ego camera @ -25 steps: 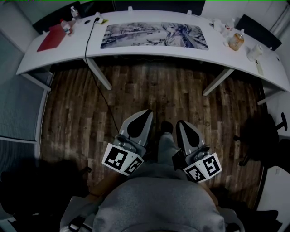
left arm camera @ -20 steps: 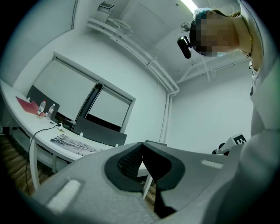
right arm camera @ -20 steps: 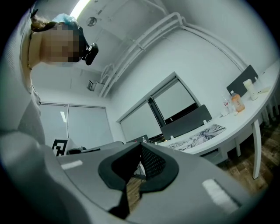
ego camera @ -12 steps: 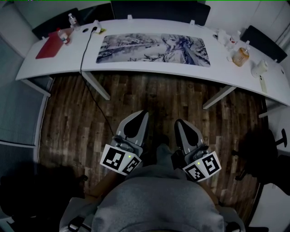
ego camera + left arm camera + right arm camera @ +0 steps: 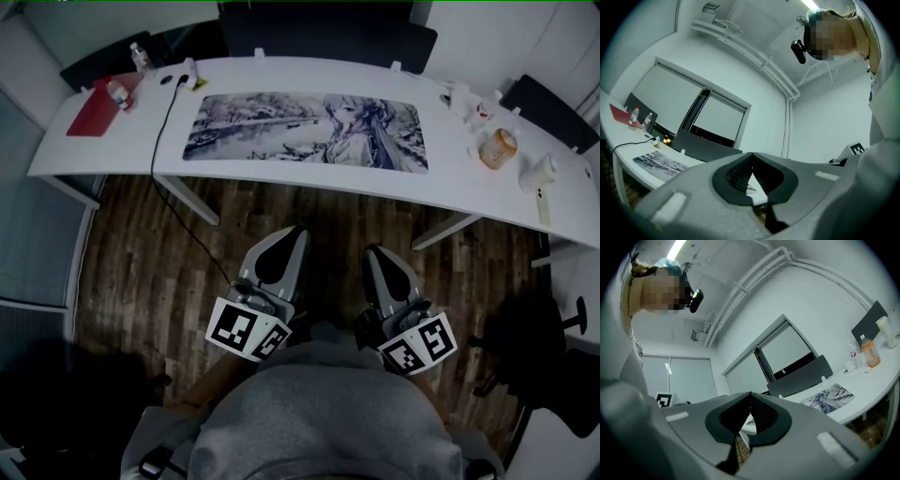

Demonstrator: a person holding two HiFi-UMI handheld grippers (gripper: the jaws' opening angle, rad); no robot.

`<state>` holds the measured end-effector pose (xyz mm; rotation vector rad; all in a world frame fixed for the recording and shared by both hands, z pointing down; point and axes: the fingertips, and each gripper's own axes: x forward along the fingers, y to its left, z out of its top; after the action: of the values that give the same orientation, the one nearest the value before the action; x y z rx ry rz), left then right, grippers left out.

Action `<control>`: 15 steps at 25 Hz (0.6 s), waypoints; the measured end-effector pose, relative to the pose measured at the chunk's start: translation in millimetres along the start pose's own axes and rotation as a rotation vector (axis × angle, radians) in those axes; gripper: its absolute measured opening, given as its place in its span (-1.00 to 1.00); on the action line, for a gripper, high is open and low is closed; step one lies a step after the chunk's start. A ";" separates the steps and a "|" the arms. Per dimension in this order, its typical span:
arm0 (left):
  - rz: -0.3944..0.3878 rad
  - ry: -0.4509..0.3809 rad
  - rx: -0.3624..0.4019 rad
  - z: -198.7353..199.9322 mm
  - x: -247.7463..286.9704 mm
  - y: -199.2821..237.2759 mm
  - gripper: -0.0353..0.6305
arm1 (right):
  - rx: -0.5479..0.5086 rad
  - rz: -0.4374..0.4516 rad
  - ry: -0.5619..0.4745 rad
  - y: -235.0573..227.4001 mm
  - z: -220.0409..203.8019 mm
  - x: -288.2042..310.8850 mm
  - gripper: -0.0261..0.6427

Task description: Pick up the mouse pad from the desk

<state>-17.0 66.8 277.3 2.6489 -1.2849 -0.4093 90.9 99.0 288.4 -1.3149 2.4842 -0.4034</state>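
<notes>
On desk (image 5: 112, 155): mouse pad (image 5: 309, 131) between cable (image 5: 166, 114) and orange bottle (image 5: 498, 147).

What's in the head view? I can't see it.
A long printed mouse pad lies flat on a white desk. Nearer the camera, the left gripper and right gripper hang shut and empty over a wooden floor.

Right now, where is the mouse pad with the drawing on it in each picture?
Head view: the mouse pad lies top middle, on the white desk.
Left gripper view: mouse pad low at the left.
Right gripper view: mouse pad right of middle.
Shared landmark: the dark panel standing just behind the pad in every view.
</notes>
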 end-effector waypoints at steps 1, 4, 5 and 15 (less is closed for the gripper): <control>0.000 0.002 -0.002 -1.0 7.6 0.3 -0.89 | 0.005 0.006 -0.003 -4.8 3.9 4.0 -0.92; 0.012 0.004 0.006 -3.4 26.2 2.4 -0.90 | 0.019 0.027 -0.006 -17.3 12.3 15.4 -0.92; 0.018 0.004 0.010 -4.5 30.9 3.8 -0.90 | 0.021 0.027 -0.004 -24.6 12.4 18.2 -0.92; 0.068 0.015 -0.004 -13.5 47.7 28.1 -0.89 | 0.030 0.036 0.036 -54.0 4.3 42.4 -0.92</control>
<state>-5.4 12.4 289.4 2.5910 -1.3642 -0.3812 110.4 33.9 299.4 -1.2603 2.5173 -0.4587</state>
